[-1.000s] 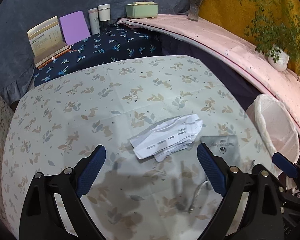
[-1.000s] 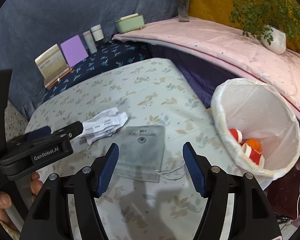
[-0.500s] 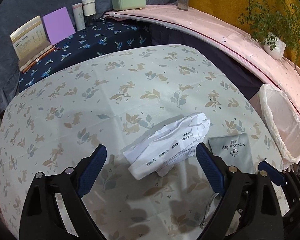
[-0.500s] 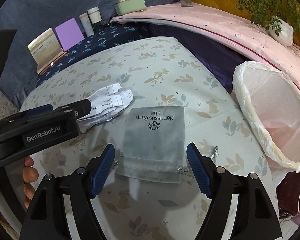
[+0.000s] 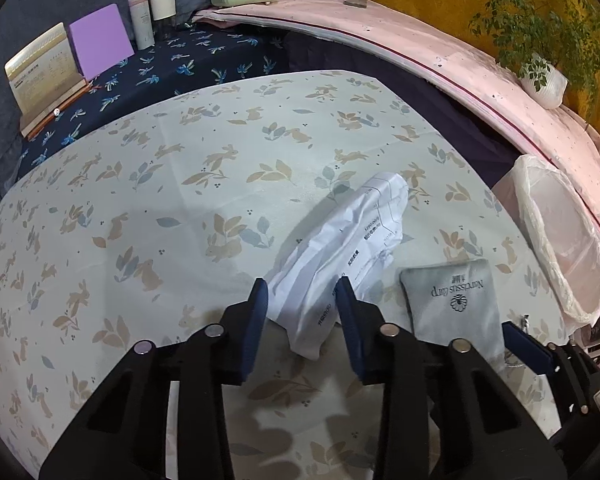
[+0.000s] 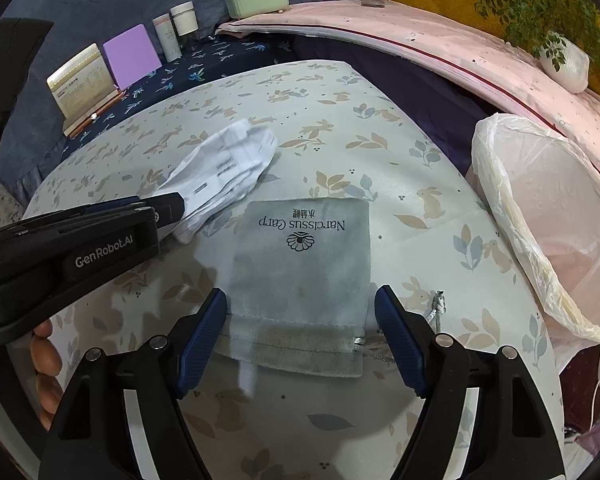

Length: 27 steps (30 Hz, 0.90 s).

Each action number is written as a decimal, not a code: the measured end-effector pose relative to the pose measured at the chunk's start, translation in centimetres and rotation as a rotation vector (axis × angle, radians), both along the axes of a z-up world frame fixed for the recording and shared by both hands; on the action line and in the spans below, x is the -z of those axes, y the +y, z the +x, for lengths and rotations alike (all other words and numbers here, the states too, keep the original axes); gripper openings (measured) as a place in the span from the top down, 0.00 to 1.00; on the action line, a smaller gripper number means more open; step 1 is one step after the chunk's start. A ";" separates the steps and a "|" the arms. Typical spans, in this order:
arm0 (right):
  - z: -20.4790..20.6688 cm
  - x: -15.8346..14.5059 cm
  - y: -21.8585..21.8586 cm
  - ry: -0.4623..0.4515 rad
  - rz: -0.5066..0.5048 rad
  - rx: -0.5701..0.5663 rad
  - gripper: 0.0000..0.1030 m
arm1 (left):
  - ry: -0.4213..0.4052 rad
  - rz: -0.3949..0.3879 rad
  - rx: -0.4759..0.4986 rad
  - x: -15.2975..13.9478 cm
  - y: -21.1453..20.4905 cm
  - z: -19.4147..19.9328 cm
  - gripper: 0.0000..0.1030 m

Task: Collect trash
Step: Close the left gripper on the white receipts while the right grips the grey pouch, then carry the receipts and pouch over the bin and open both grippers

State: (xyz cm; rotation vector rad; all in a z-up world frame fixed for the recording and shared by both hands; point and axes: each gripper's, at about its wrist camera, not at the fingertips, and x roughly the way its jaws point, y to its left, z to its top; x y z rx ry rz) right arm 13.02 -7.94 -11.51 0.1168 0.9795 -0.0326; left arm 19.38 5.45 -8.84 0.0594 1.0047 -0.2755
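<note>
Two pieces of trash lie on the bench [image 5: 148,184], which is covered with a rabbit-print cloth; neither is in the lined bin [image 6: 548,216] yet. The crumpled paper [image 5: 352,248] lies to the left of the bin, with the grey pouch [image 6: 304,272] between them. The left claw [image 5: 302,312] has just been closing and now pinches the near end of the paper between its blue pads; the far end of the paper rests on the cloth, so the lift appears not yet begun. The right claw [image 6: 300,328] stands spread, one finger either side of the pouch's near edge, pads not pressing on it. The pouch's drawstring [image 6: 436,308] trails toward the bin. The bin's contents cannot be made out from here through the liner. Judgement: first grasp made, second being lined up. Remaining: close on the pouch, carry both items to the bin, release.
</note>
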 end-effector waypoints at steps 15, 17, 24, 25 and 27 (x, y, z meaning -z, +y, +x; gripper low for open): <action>-0.9 -0.8 -2.9 0.010 0.034 0.021 0.96 | 0.038 -0.056 -0.002 -0.2 -1.8 -3.0 0.86; -1.3 -1.4 -3.2 -0.009 0.032 0.028 0.97 | 0.039 -0.059 0.000 -0.4 -2.0 -3.3 0.88; -2.1 -4.2 -5.6 -0.084 0.040 0.070 0.97 | 0.015 -0.071 0.020 -2.0 -3.6 -4.3 0.90; -2.2 -4.7 -5.9 -0.095 0.039 0.076 0.97 | 0.011 -0.072 0.024 -2.2 -3.9 -4.4 0.90; -2.4 -5.6 -6.8 -0.117 0.043 0.089 0.97 | 0.003 -0.076 0.034 -2.7 -4.5 -4.6 0.90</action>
